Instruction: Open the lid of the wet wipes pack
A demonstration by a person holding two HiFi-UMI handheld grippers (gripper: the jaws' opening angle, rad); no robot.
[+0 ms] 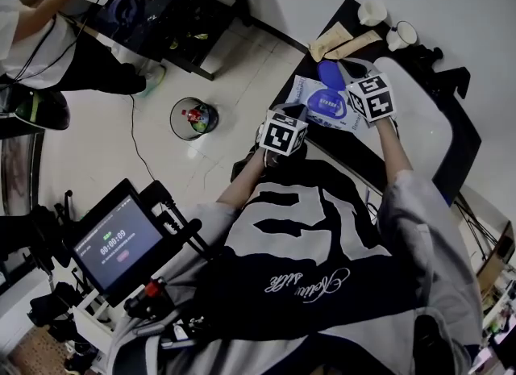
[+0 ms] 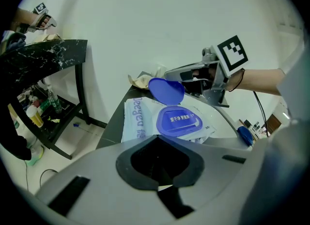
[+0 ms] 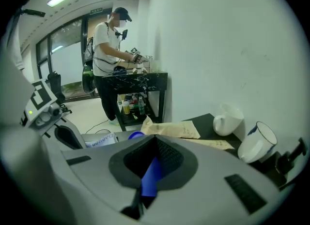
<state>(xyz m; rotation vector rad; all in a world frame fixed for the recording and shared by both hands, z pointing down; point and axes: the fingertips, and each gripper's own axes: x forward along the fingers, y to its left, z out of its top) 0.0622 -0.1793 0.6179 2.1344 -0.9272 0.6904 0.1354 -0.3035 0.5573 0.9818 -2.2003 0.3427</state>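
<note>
Lid (image 2: pixel 166 90) is already flipped up, standing off the wet wipes pack (image 2: pixel 138 117), which lies flat on the counter (image 1: pixel 294 71). Right claw (image 3: pixel 151 170) pinches the blue lid edge. Left claw (image 2: pixel 160 171) is pressed together, empty, just short of the pack. Task looks basically done; only letting go is left.

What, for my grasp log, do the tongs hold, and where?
The right tongs pinch the white wipes pack's round blue plastic lid by its edge; left tongs empty.
</note>
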